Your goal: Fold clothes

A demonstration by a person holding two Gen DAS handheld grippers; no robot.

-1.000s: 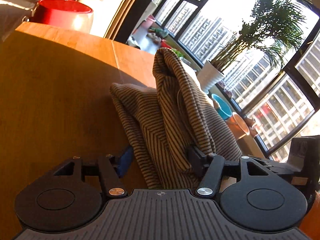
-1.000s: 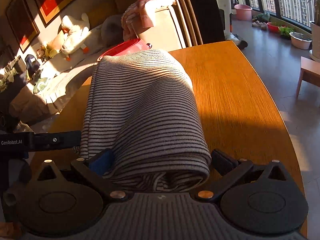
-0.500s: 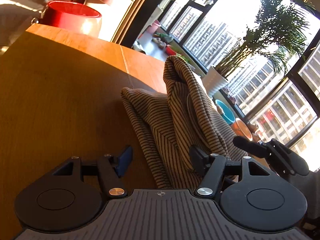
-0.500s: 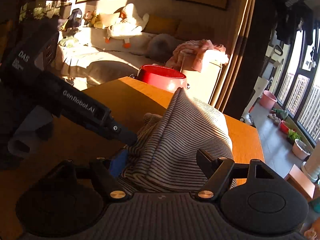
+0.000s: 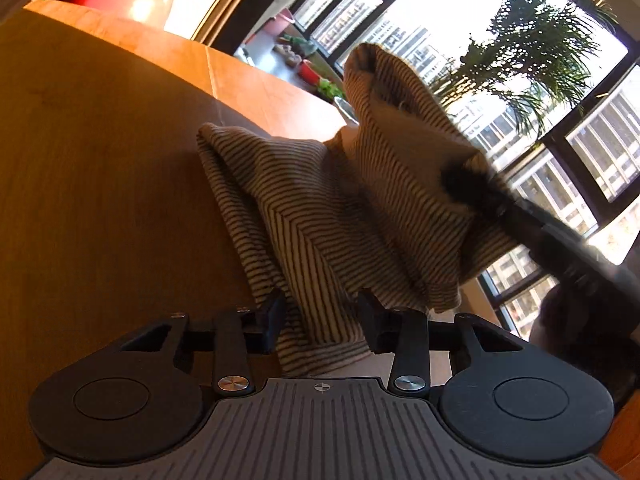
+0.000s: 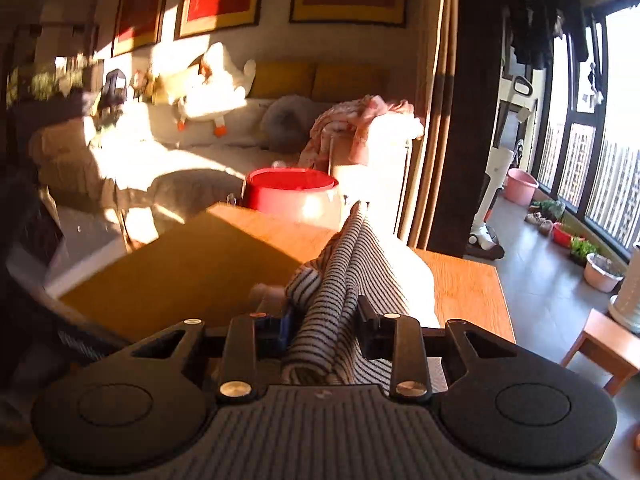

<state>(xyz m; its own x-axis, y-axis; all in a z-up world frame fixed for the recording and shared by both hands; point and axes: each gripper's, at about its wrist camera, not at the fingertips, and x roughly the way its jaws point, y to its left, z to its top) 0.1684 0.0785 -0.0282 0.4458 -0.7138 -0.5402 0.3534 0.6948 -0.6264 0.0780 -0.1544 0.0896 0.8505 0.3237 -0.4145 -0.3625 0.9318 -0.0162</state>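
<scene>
Striped garment (image 5: 340,216) bunched between both closing grippers (image 5: 322,316) (image 6: 324,322), seemingly pinched.

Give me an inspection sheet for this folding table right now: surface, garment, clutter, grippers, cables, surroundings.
Surface: wooden table, sunlit, partly shadowed.
Job's things: striped garment bunched, one part lifted off the table.
Clutter: red tub beyond the table's far edge.
Grippers: left gripper and right gripper both closing, cloth between the jaws.
Cables: nothing seen.
Surroundings: sofa with plush goose, potted palm, windows.
</scene>
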